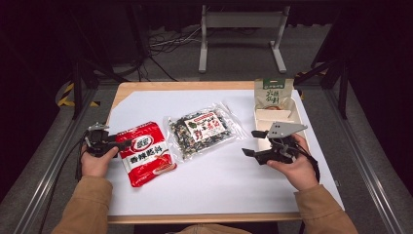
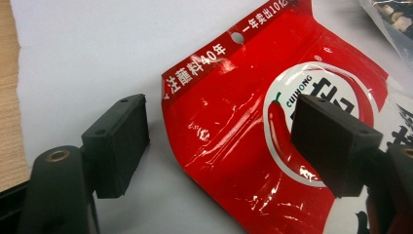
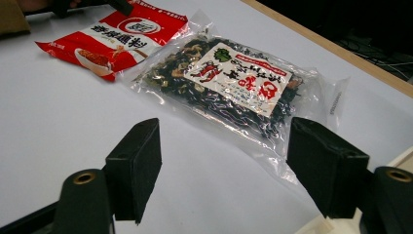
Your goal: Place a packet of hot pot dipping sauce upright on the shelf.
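A red seasoning packet [image 1: 146, 153] lies flat on the white sheet at the left. My left gripper [image 1: 124, 141] is open at its upper left corner. In the left gripper view, one jaw hovers over the red packet [image 2: 229, 112] and the other stands on bare sheet beside its edge, so the left gripper [image 2: 221, 122] straddles that corner without touching it. A clear bag of dark dried food [image 1: 207, 129] lies mid-table. My right gripper [image 1: 253, 143] is open just right of it, nothing between its jaws. The right gripper [image 3: 229, 161] faces the clear bag [image 3: 229, 83], with the red packet [image 3: 112, 39] beyond.
A white divided tray [image 1: 288, 109] sits at the right rear with a green-and-white pouch [image 1: 273, 91] leaning in it. The tray's corner [image 3: 404, 156] is beside my right jaw. The wooden table edge [image 1: 185, 86] borders the white sheet [image 1: 219, 185]. Dark floor and cables lie beyond.
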